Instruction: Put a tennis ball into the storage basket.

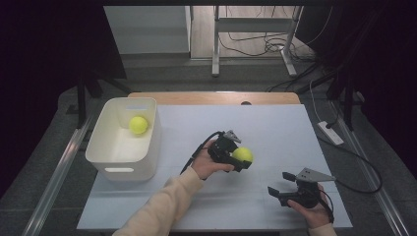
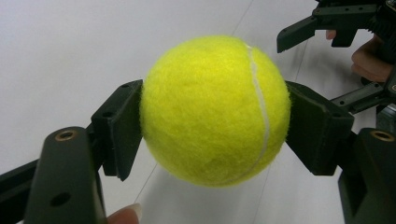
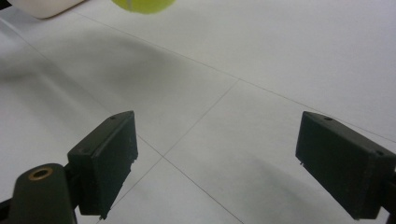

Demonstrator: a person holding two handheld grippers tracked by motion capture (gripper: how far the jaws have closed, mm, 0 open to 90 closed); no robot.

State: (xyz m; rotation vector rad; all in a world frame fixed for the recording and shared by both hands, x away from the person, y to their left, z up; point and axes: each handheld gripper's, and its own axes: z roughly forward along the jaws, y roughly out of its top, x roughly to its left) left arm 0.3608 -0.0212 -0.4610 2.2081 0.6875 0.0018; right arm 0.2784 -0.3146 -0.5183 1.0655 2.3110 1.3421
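Two tennis balls, one (image 1: 138, 124) in bin (image 1: 104, 147), other (image 2: 215, 109) clamped by left gripper (image 2: 212, 121)

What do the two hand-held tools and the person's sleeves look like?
Both the left tool and the right tool are black, with two flat rectangular jaws, brass-coloured pivot bushings and a grey three-cornered plate on top. A black cable trails from the left tool. The person's sleeves are light cream.
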